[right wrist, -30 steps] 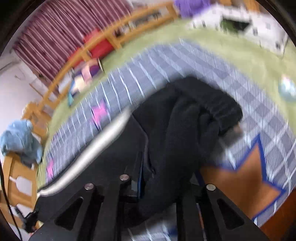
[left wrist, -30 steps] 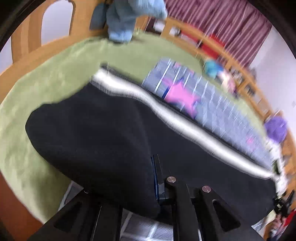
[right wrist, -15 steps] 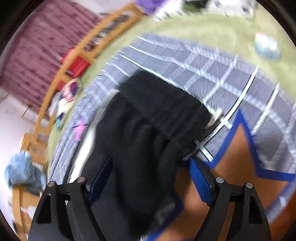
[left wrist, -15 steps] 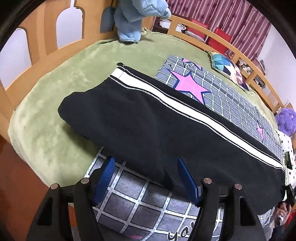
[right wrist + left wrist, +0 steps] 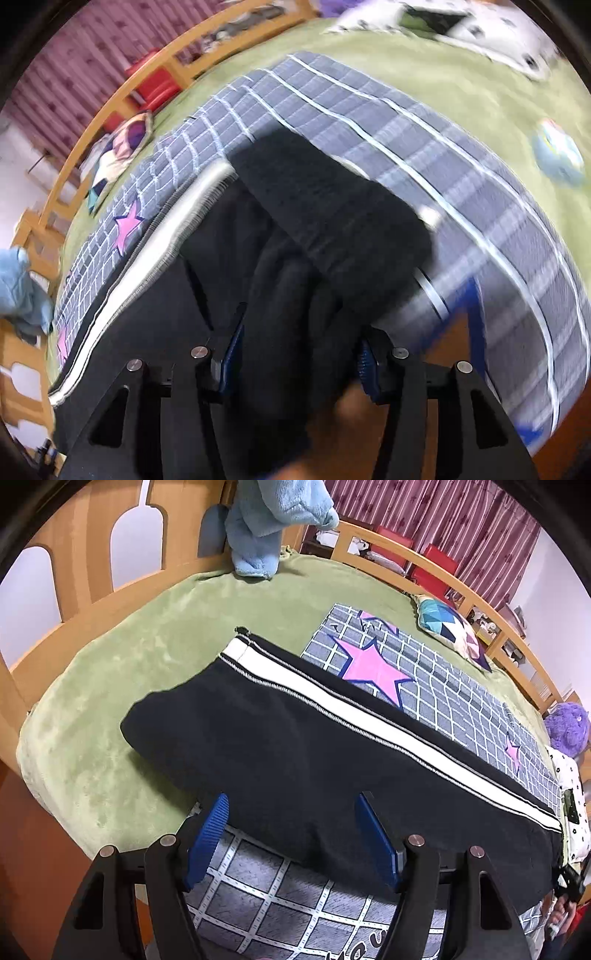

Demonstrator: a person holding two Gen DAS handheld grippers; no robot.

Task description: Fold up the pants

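1. The pants are laid lengthwise ahead of the left gripper, whose jaws are held apart, empty.
2. The right gripper is closing; bunched waistband cloth lies between its fingers.
3. Soft, limp, light fabric is expected; edges should be pinched.

Bare green blanket beside pants, headboard blocking far edge

Left view sharp, evenly lit; right view motion-blurred; fisheye-bent edges.
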